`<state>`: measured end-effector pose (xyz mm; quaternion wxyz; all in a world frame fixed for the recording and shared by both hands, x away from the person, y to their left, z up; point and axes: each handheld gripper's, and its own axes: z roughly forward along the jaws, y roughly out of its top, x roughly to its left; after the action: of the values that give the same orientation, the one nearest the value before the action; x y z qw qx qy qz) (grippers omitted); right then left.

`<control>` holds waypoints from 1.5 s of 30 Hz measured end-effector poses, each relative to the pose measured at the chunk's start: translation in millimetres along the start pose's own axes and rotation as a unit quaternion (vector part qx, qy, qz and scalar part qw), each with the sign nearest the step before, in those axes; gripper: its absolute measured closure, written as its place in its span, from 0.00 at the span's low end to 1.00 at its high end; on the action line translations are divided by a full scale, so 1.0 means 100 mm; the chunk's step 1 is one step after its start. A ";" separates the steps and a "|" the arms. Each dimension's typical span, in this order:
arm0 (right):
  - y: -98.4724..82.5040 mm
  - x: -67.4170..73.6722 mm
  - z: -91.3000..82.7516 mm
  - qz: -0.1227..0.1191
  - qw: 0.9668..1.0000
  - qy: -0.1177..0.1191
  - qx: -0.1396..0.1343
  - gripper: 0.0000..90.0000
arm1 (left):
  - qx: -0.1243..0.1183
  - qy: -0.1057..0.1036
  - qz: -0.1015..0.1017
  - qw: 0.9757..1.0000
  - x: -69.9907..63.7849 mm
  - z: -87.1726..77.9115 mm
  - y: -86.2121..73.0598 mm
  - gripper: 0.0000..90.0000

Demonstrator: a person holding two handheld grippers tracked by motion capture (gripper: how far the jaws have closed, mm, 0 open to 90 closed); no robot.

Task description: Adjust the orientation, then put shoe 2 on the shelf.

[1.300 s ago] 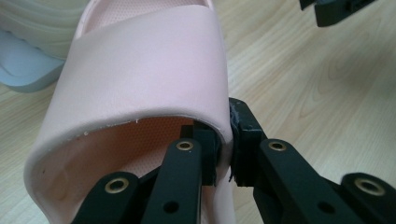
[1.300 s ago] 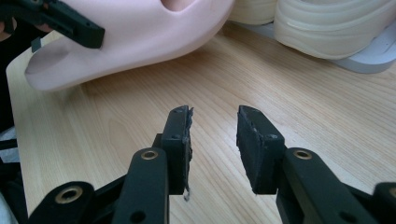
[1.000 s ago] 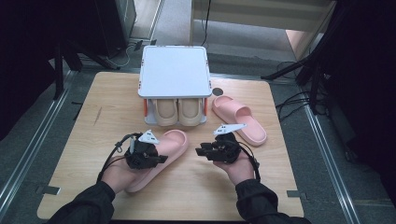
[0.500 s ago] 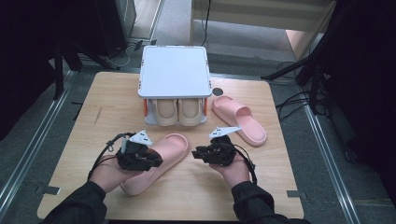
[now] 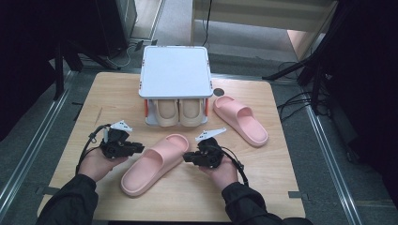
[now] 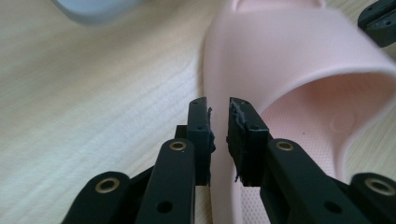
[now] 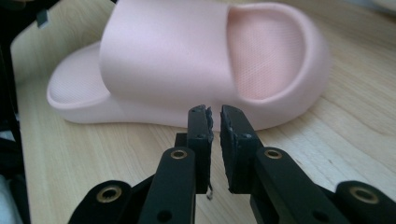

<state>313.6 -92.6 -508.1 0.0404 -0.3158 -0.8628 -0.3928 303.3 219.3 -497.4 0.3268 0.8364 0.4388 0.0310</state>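
Both hand-held grippers, left (image 5: 136, 148) and right (image 5: 187, 157), have just been closing, nearly shut on nothing; reopen them (wide) before pinching the centre-frame pink slipper (image 5: 152, 164).

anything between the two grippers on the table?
Yes: in the high view the near pink slipper lies between the left gripper and right gripper.
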 end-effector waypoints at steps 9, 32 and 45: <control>0.07 -0.09 0.10 -0.004 1.000 -0.015 0.005 0.92 | -0.002 -0.007 -0.006 1.000 -0.09 0.01 -0.08 0.88; 0.32 -0.22 0.08 -0.022 0.999 -0.039 -0.023 0.81 | -0.034 -0.037 -0.023 0.998 -0.27 -0.04 -0.17 0.66; 0.28 -0.52 -0.51 -0.010 0.997 -0.050 -0.057 0.74 | -0.045 -0.031 -0.023 0.998 -0.25 -0.22 -0.15 0.46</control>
<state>362.0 -141.0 -470.9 -0.0248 -0.3284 -0.8427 -0.4259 269.8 218.4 -482.9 0.3785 0.8109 0.4460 0.0169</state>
